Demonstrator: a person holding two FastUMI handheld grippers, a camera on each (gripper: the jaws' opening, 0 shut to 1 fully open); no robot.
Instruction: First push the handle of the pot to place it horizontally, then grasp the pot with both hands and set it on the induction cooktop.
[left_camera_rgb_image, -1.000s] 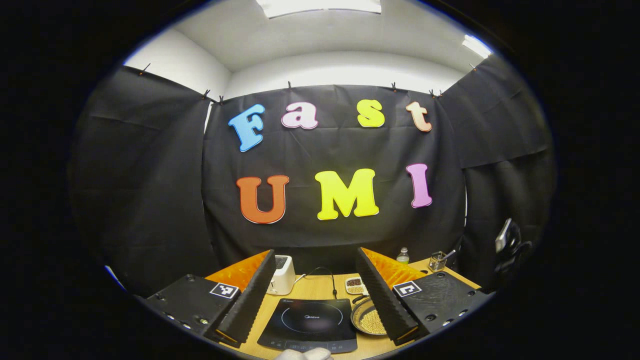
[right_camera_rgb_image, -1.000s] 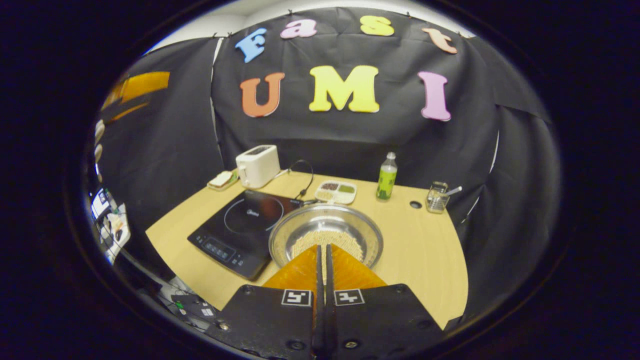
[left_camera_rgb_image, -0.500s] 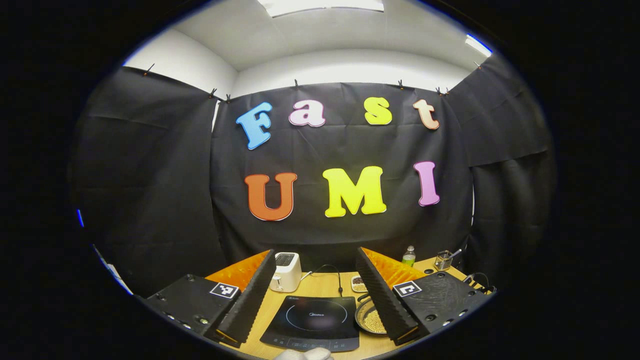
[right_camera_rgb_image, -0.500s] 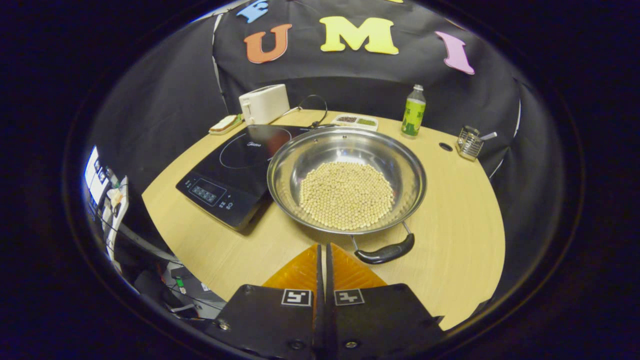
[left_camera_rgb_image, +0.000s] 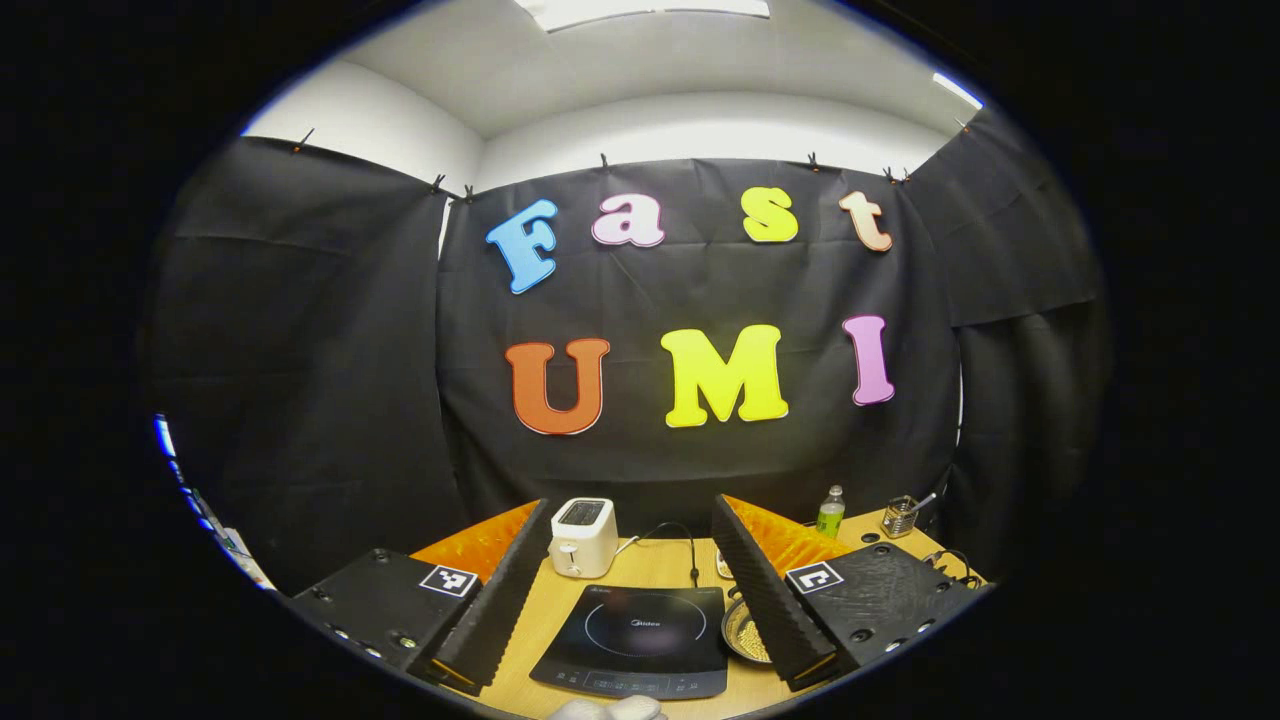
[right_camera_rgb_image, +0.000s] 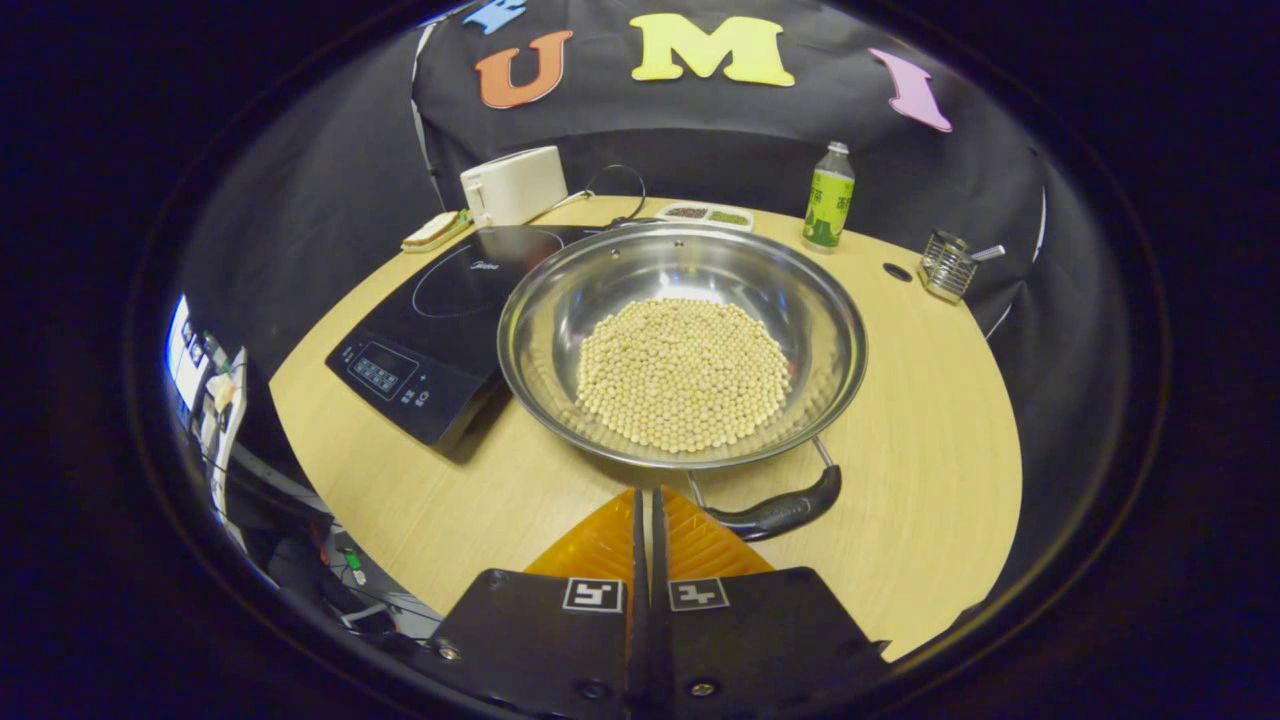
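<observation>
The right gripper has its fingers pressed together with nothing between them, its tips just short of the pot and beside the pot's near handle. The pot, holding pale beans, sits on the table, its far-left rim just beside the induction cooktop. The left gripper has its fingers spread wide apart, raised above the table, the cooktop between them and the pot at the right finger.
</observation>
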